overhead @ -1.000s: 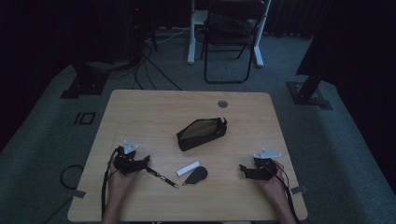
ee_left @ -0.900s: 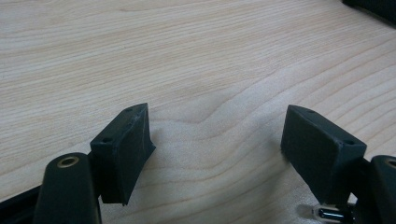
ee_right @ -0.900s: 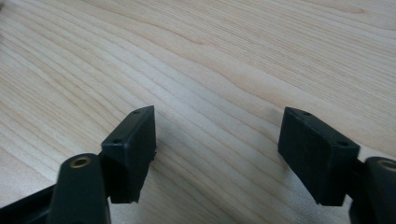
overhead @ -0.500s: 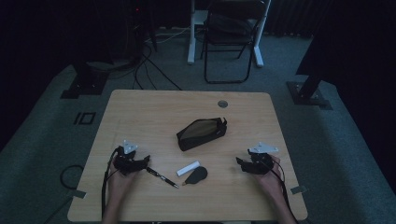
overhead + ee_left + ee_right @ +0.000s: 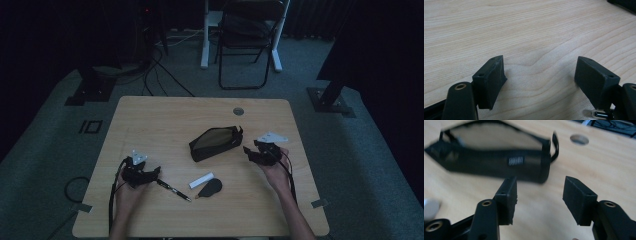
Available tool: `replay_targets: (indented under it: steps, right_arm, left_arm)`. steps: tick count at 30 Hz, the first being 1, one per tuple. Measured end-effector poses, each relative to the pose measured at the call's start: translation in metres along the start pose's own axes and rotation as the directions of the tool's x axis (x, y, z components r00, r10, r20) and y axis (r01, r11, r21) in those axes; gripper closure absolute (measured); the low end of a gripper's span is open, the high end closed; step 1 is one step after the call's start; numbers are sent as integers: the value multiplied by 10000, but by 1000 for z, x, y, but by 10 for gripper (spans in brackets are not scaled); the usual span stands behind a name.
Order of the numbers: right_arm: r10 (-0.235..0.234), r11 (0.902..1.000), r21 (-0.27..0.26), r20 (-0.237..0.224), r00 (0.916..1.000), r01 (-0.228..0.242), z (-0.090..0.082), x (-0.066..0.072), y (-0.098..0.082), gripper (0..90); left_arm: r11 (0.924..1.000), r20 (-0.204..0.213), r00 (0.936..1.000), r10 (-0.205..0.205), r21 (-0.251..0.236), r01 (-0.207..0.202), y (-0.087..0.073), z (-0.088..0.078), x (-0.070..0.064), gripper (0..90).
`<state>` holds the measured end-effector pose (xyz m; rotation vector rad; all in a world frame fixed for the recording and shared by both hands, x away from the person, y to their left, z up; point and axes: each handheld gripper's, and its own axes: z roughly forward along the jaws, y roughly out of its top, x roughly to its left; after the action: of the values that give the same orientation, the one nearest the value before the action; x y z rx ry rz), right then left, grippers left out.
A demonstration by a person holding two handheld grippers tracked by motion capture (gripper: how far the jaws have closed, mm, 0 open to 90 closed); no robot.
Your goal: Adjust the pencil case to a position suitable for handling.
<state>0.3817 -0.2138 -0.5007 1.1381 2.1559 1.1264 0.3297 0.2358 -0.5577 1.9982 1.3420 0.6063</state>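
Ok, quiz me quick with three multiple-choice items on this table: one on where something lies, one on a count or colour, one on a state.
1. Where does the pen lie?
A. just off the left gripper, toward the table's middle
B. inside the pouch
C. beside the round hole at the far edge

2. How many loose things lie on the table apart from the grippers?
A. two
B. four
C. six

3. What is the state of the right gripper?
A. clamped on the pouch
C. clamped on the pen
B. jaws apart, nothing between them

Key: 1 A, the high view shows the pen running from the left gripper's tips toward the white stick. 2 B, pouch, pen, white stick and a dark teardrop piece. 3 B, the right gripper view shows bare table between the jaws, which have just been closing, with the pouch beyond them.
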Motion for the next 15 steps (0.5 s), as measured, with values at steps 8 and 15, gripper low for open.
replay_targets:
  steps: [8, 15]
  right_arm:
    - [373, 9993, -4, 180, 9991, -373, 32, -10, 36, 481]
    - [679, 9976, 159, 125, 9976, -681, 54, -16, 48, 486]
  left_arm:
    - [10000, 5, 10000, -1, -7, 1, 0, 0, 0, 245]
    - [10000, 5, 10000, 12, -3, -12, 1, 1, 0, 245]
